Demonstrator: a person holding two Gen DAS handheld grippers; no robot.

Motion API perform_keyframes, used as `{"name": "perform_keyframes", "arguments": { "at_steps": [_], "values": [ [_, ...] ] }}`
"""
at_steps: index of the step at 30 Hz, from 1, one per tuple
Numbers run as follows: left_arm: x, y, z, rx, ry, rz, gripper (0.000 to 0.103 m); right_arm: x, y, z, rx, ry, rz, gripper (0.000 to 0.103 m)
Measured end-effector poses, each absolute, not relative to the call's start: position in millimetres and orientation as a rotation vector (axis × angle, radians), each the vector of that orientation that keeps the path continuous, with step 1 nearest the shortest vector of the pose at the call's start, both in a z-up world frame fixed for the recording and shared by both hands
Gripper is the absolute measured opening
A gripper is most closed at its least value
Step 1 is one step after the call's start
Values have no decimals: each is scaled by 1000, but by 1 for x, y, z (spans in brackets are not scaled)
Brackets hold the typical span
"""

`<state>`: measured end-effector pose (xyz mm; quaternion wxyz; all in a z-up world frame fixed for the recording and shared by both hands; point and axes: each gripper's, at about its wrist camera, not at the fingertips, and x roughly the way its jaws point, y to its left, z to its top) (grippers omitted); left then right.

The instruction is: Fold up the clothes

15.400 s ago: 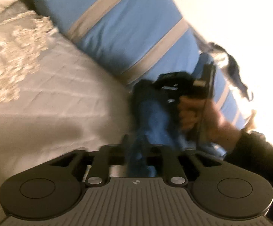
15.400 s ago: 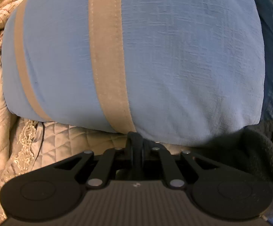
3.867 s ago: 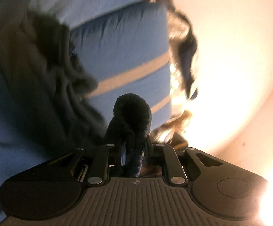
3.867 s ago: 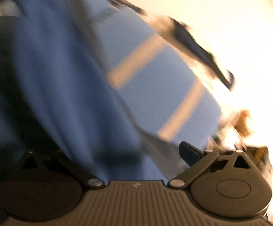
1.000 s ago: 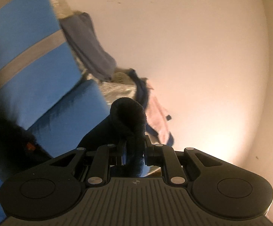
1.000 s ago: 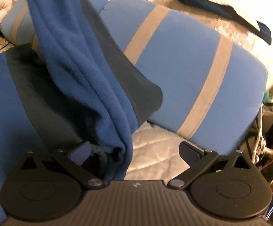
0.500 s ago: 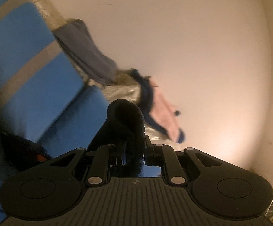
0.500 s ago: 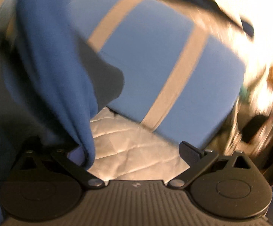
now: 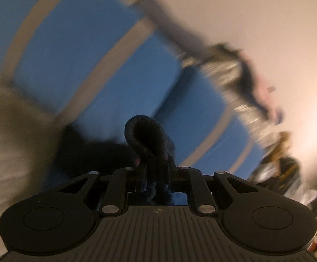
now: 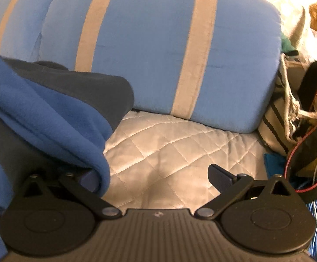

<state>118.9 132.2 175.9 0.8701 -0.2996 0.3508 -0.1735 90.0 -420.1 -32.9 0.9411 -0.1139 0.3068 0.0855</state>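
Left gripper (image 9: 157, 167) pinches a dark fold of the blue fleece garment (image 10: 47, 118), which lies on the quilted bedspread (image 10: 169, 152) by the striped blue pillow (image 10: 158, 50), w/ right gripper (image 10: 156, 178) spread wide, nothing gripped.

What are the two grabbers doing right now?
Left gripper: shut on a fold of the dark fleece.
Right gripper: open, holding nothing; blue fleece drapes over its left finger.

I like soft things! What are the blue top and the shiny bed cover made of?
The blue top looks like fleece: fuzzy, matte, thick rounded folds. The bed cover looks like quilted satin, probably: it gleams and has stitched diamond lines.
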Motion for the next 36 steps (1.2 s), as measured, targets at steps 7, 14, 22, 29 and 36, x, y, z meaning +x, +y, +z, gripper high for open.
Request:
{"name": "perform_keyframes", "arguments": {
  "at_steps": [7, 14, 22, 29, 36],
  "values": [
    [103, 176, 52, -722, 963, -224, 17, 88, -395, -32, -341, 670, 215, 103],
    [78, 177, 45, -685, 943, -275, 17, 68, -402, -10, -354, 707, 258, 103],
    [60, 165, 54, -614, 1001, -293, 16, 27, -434, 15, -78, 707, 324, 103],
    [63, 164, 37, -612, 1047, -254, 17, 19, -429, -4, 200, 785, 487, 96],
    [62, 166, 37, -626, 1060, -243, 17, 43, -415, -44, 517, 933, 468, 78]
  ]
}}
